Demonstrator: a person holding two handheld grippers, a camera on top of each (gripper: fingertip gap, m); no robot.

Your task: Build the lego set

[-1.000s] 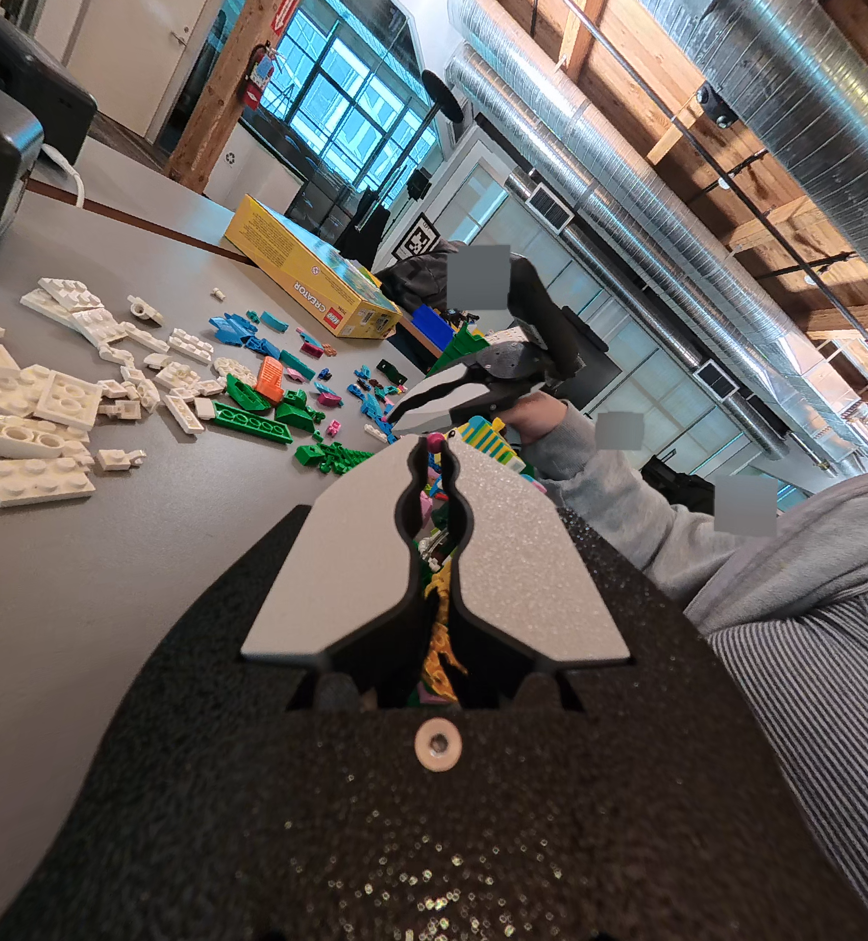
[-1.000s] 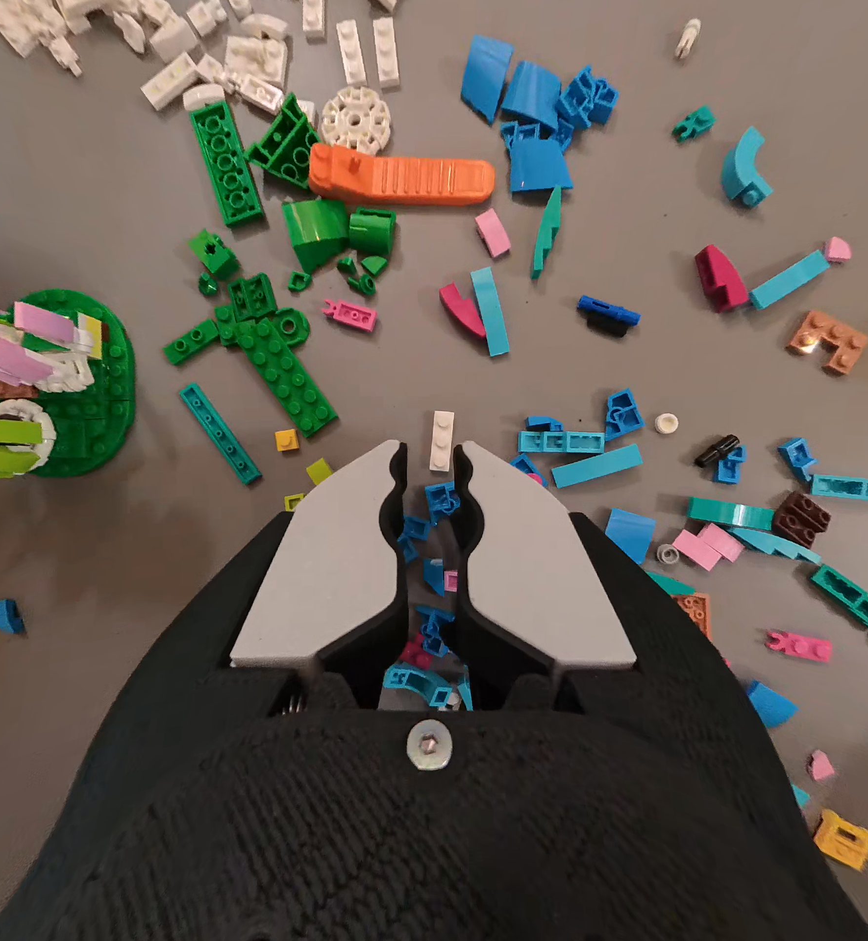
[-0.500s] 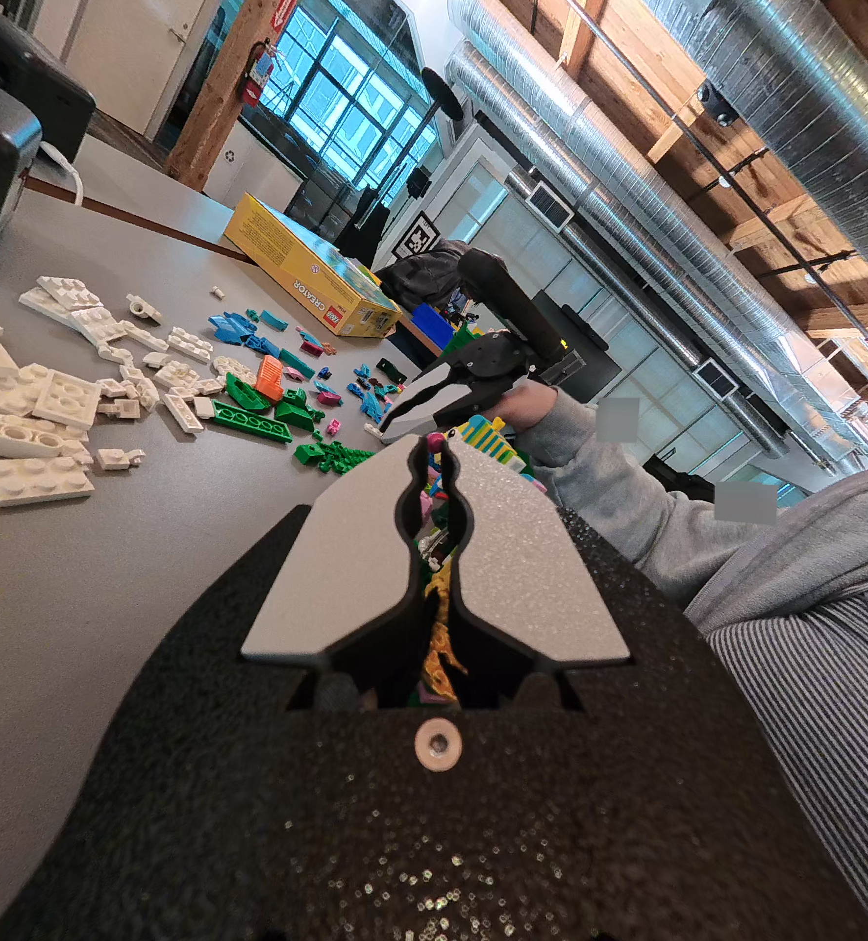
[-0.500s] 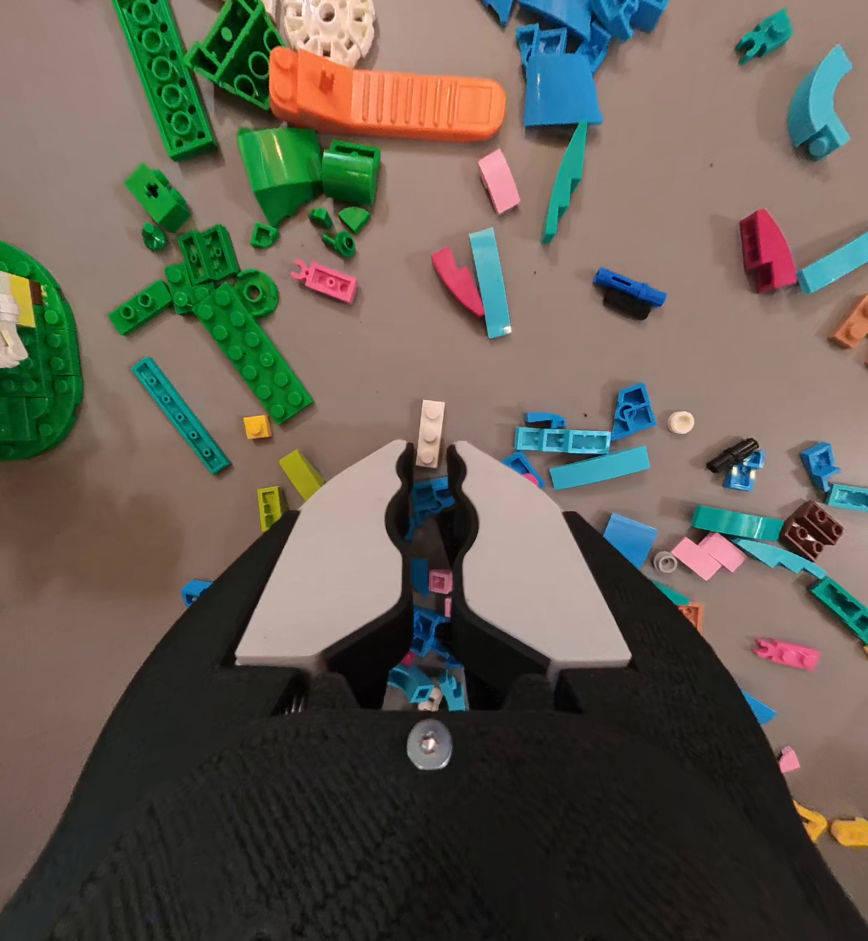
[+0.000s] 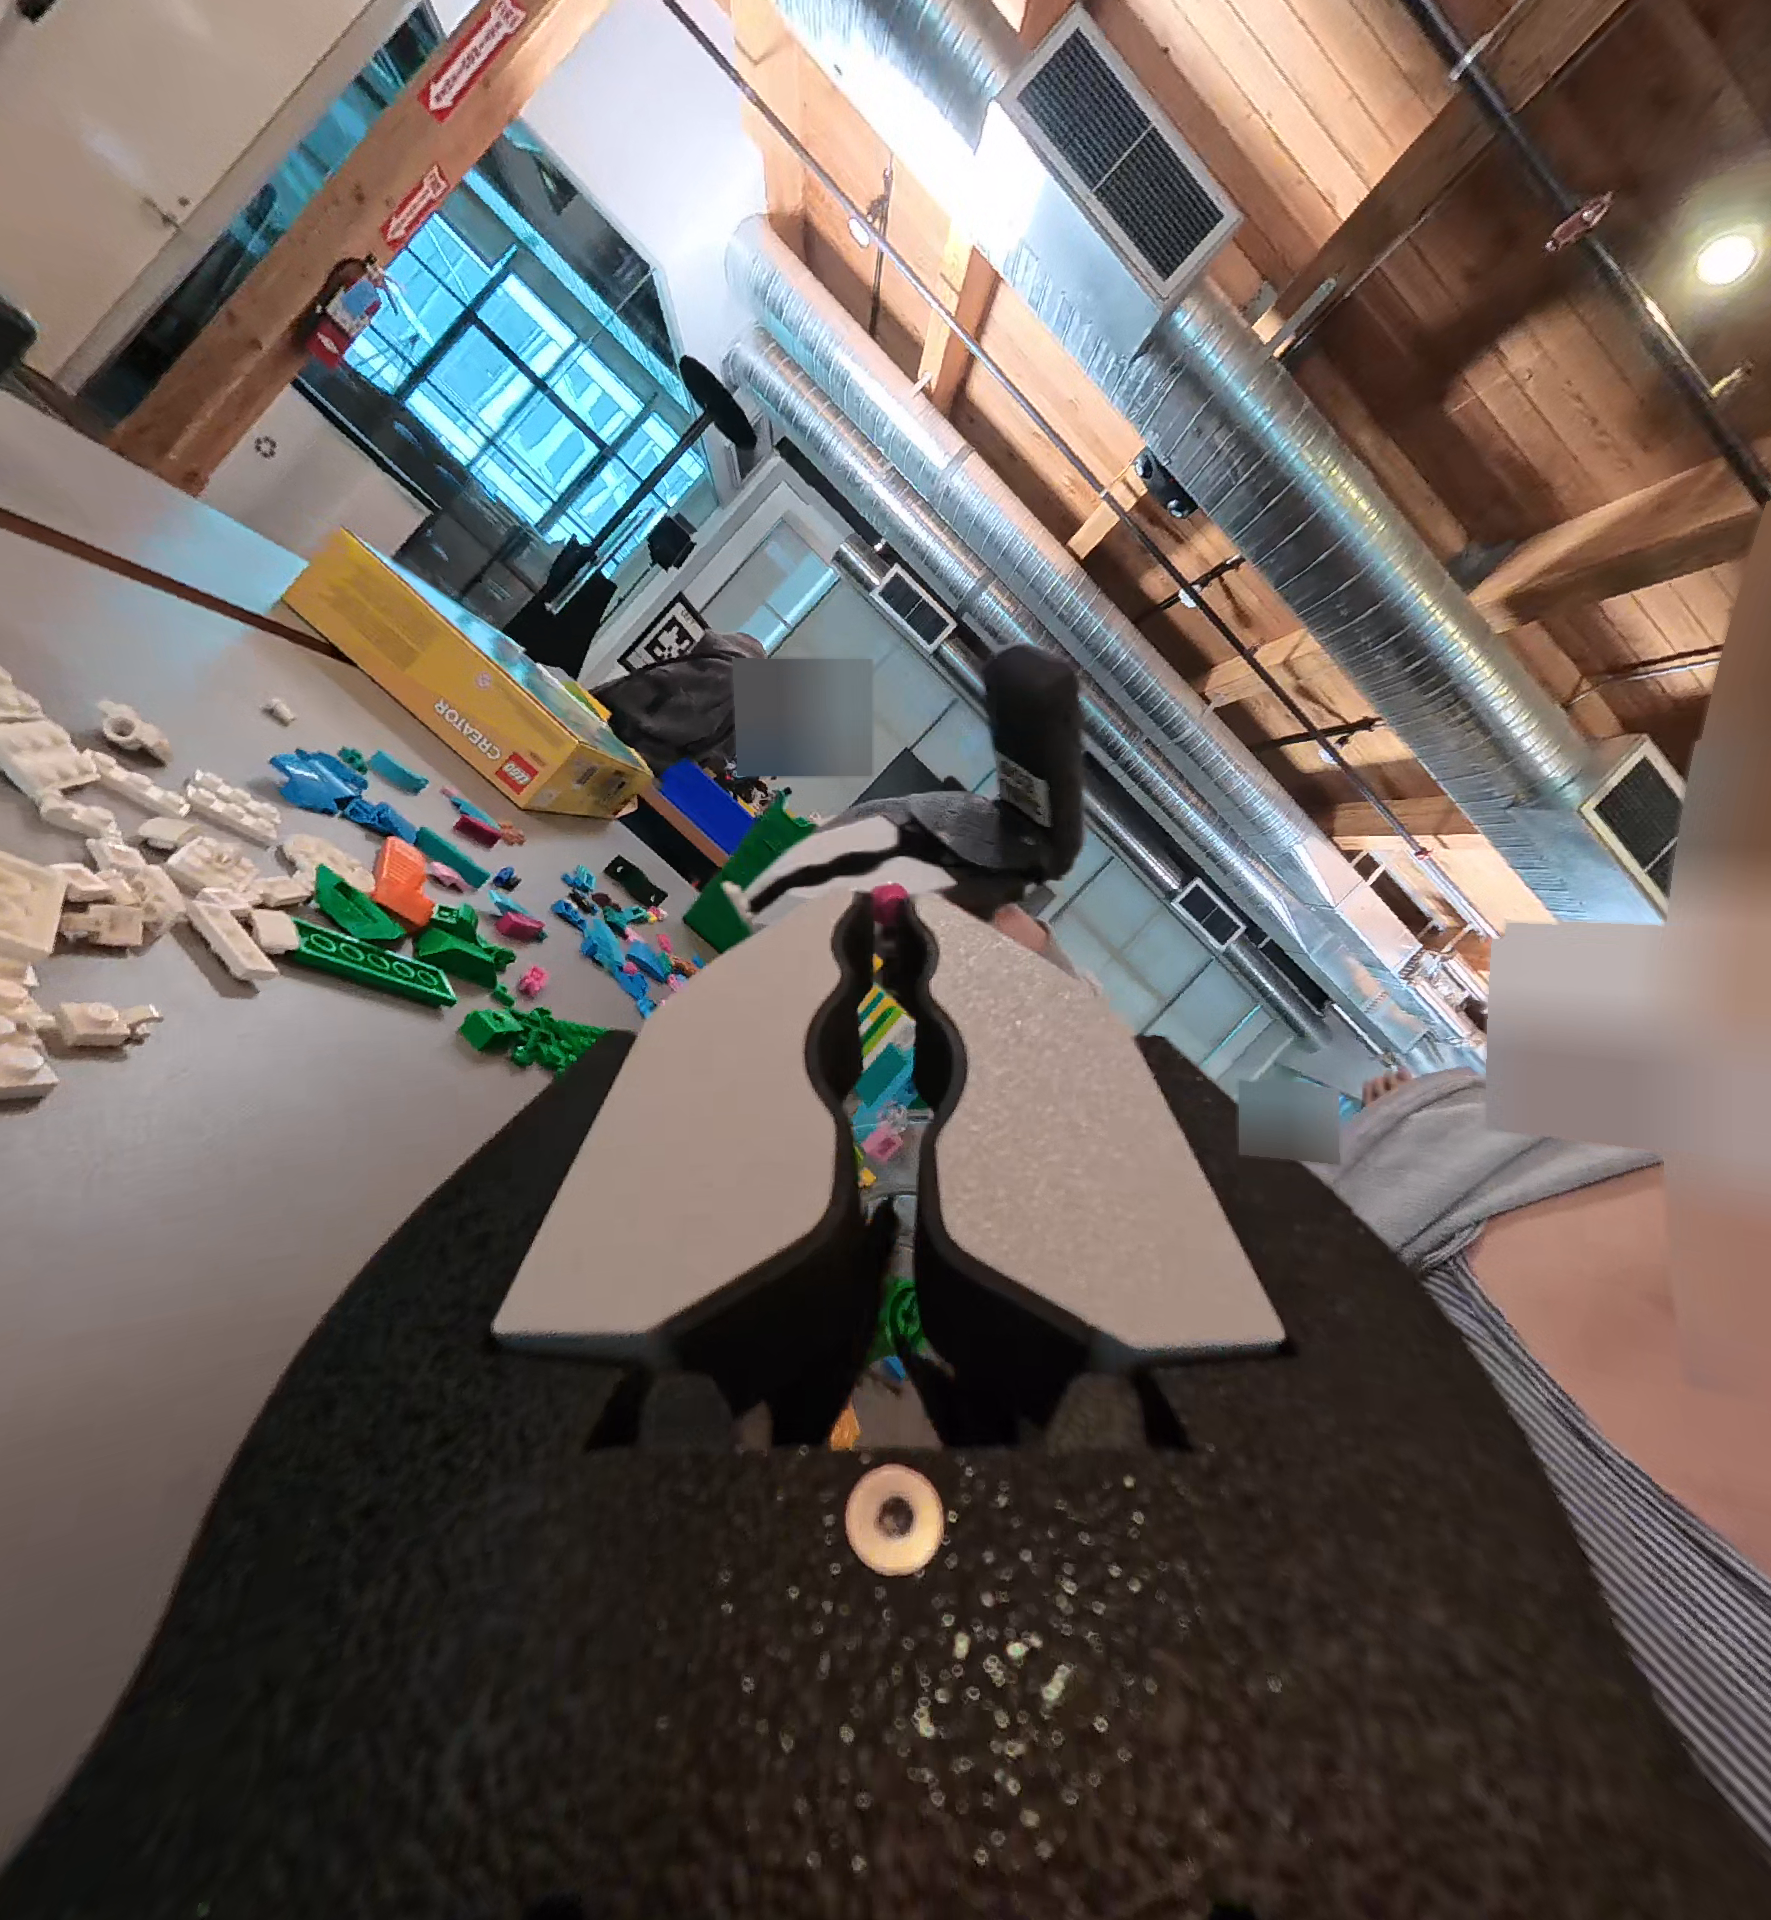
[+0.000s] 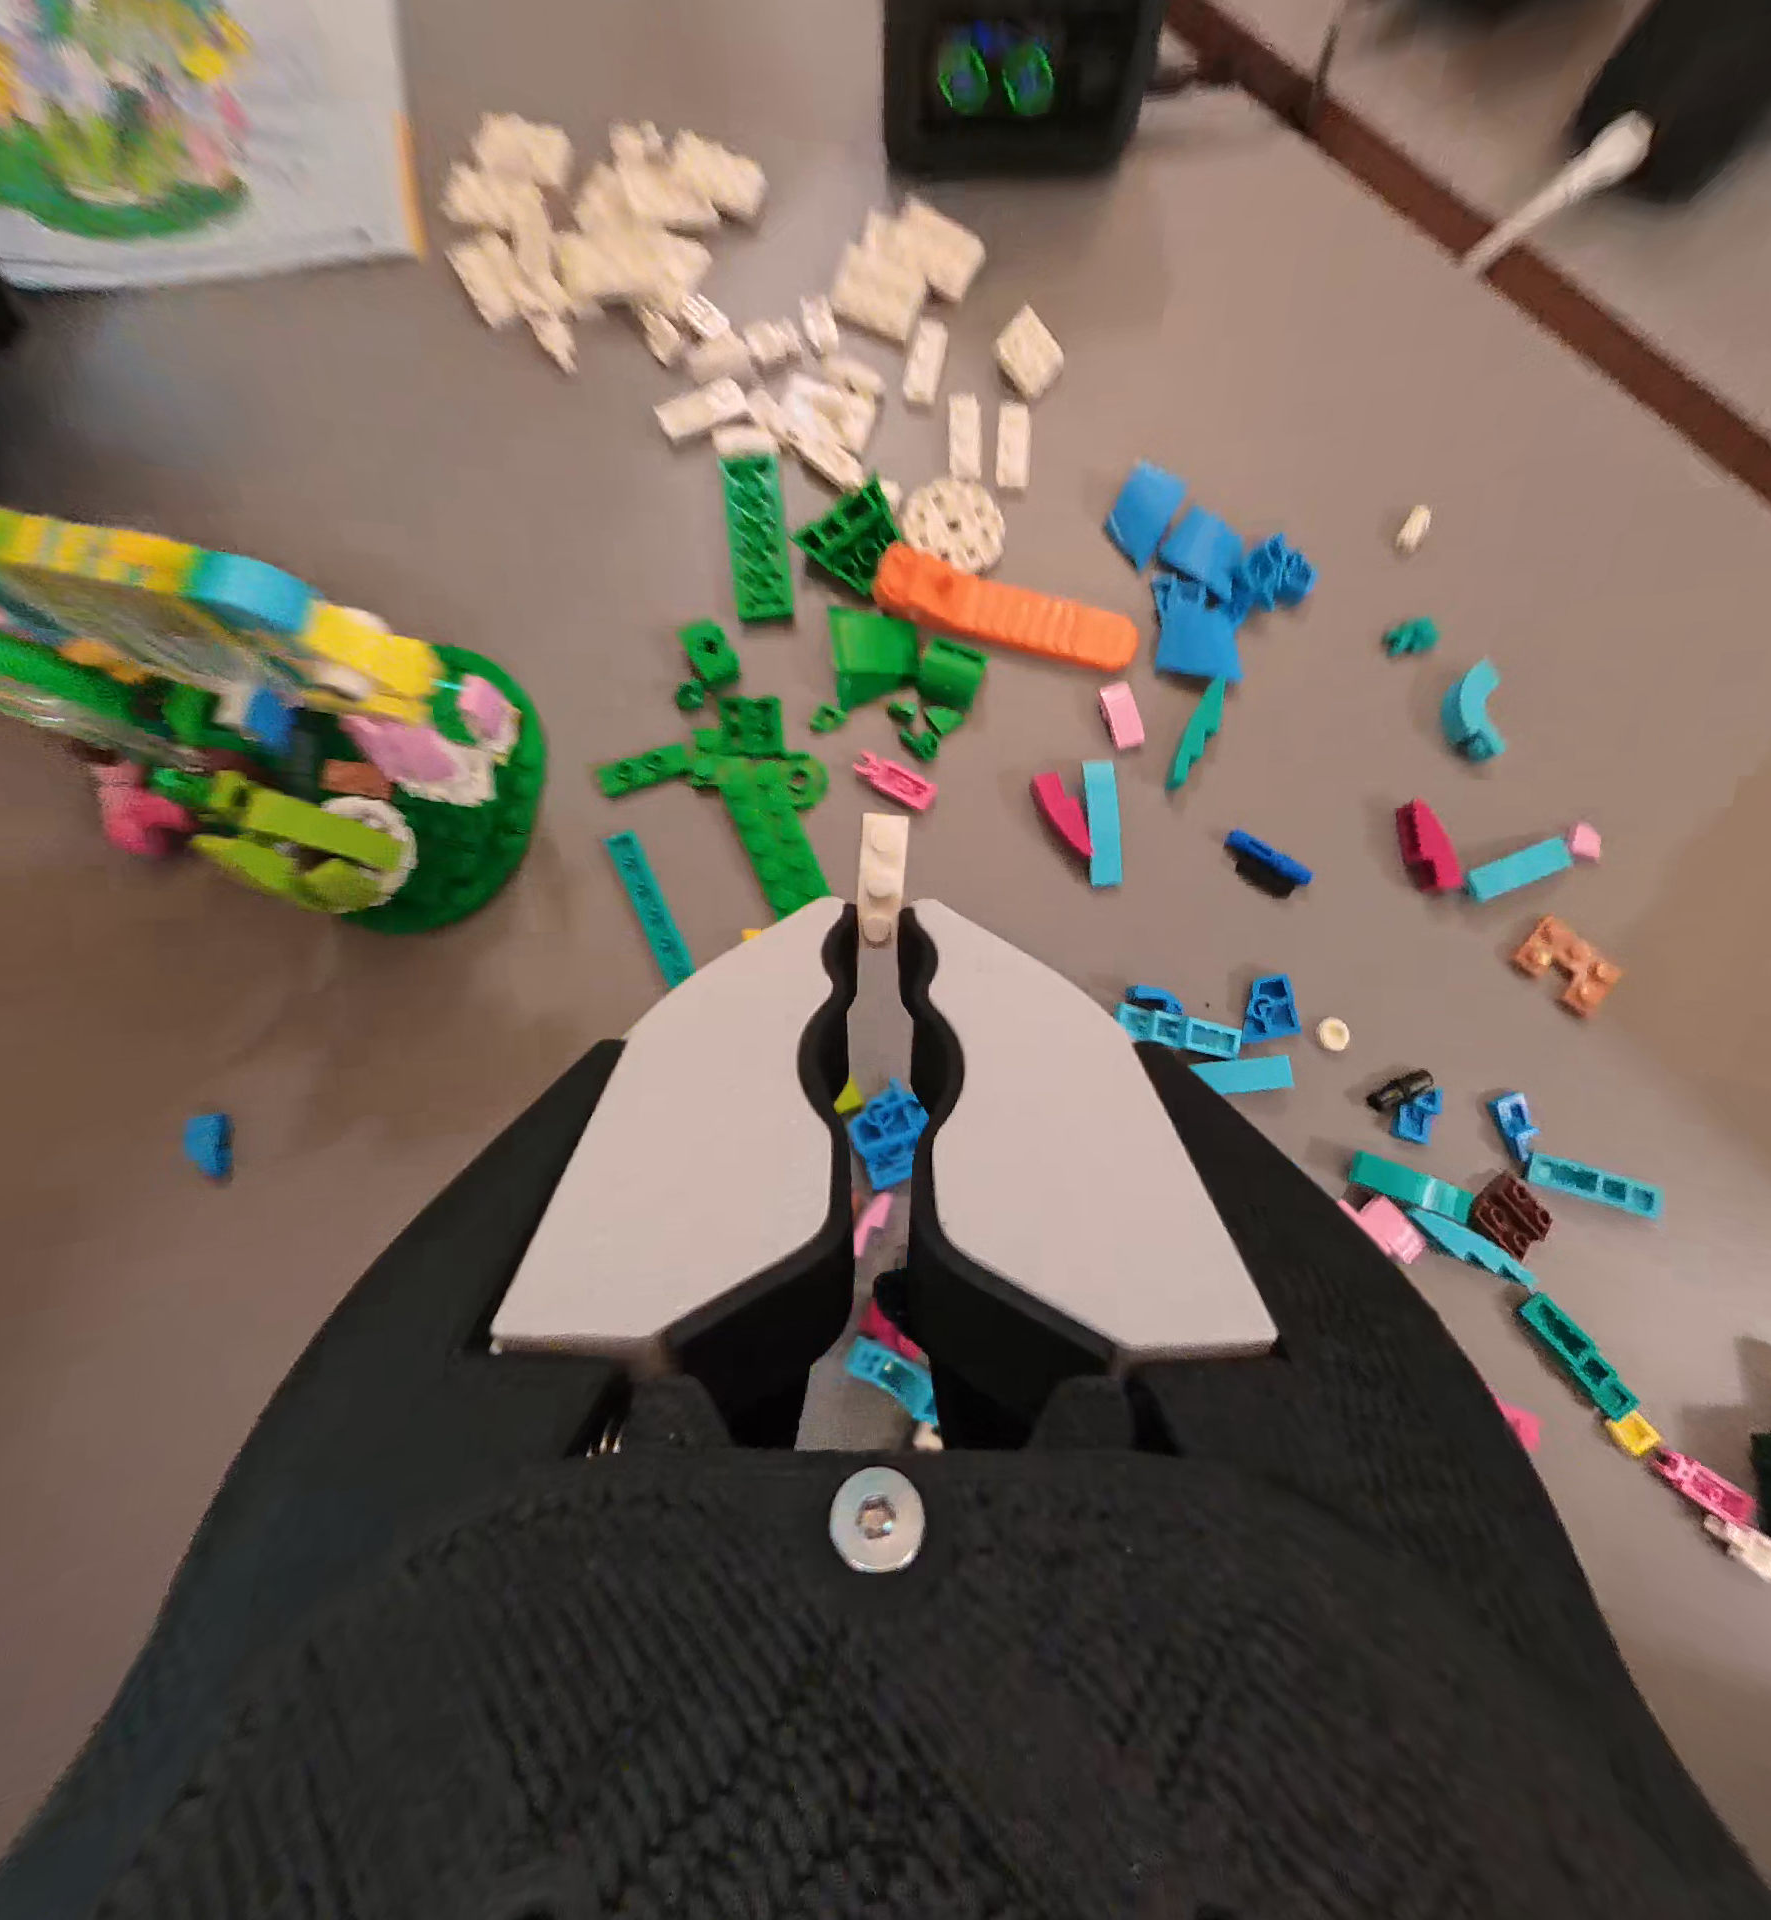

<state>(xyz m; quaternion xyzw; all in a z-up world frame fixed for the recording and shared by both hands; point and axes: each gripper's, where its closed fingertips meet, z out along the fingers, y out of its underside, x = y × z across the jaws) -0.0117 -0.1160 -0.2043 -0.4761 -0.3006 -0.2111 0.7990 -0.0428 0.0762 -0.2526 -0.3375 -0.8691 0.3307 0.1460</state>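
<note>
My right gripper (image 6: 876, 920) is shut on a small white plate (image 6: 882, 862) that sticks out past its tips, held above the table. It also shows in the left wrist view (image 5: 829, 862), just beyond my left gripper's tips. The partly built model (image 6: 445, 842), a green round base with pink, yellow and lime parts, is tilted at the left of the right wrist view. My left gripper (image 5: 886, 914) is shut on a pink part (image 5: 889, 900) of this model. More of the model (image 5: 886, 1049) shows between its fingers.
Loose bricks cover the grey table (image 6: 289, 1039): a white pile (image 6: 704, 260), green plates (image 6: 756, 540), an orange brick separator (image 6: 1006, 623), and blue, teal and pink pieces (image 6: 1203, 582). An instruction booklet (image 6: 164, 135), a black device (image 6: 1011, 83) and a yellow box (image 5: 465, 675) lie farther off. Across from one pair of fingers to the other is roughly 20 centimetres.
My right gripper closed on the white plate lying on the table and lifted it up and back. The model now sits nearer and more tilted. My left gripper stayed shut.
</note>
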